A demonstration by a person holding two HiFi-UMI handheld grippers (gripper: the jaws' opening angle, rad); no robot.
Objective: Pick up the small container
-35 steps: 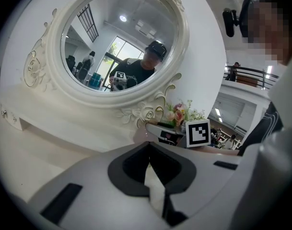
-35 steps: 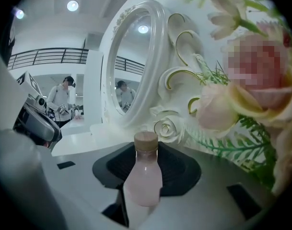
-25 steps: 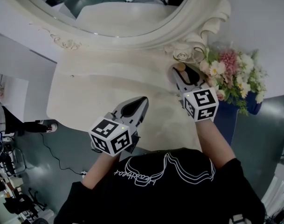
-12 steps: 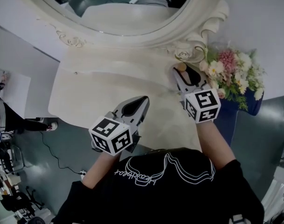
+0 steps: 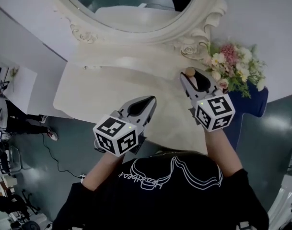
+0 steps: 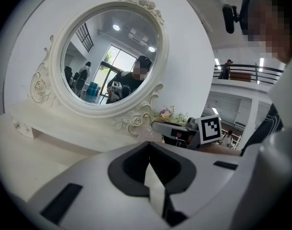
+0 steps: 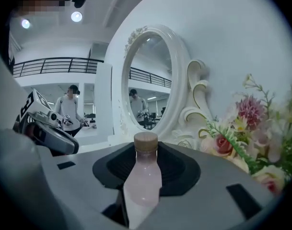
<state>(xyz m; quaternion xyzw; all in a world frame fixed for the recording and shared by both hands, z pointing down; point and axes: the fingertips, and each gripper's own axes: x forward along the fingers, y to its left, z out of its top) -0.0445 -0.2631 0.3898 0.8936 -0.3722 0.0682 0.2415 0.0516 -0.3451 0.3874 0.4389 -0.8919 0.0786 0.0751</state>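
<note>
**Small container held in the right gripper beside the flowers**

The right gripper [image 5: 196, 79] has its fingers [image 7: 180, 170] closed on the small container [image 7: 143, 175], a pale pink bottle with a tan cap. The bottle stands upright between them, its cap rising just above the finger tips. From the head view, the container [image 5: 189, 72] sits over the right end of the cream desk [image 5: 102, 87], near the carved foot of the oval mirror [image 5: 136, 6] and just beside the bunch of flowers [image 5: 234, 67]. Whether its base touches the desk cannot be made out.

The left gripper [image 5: 146, 101] is over the front edge of the desk, well apart from the bottle. Its fingers [image 6: 126, 166] are pressed together with nothing between them.
</note>
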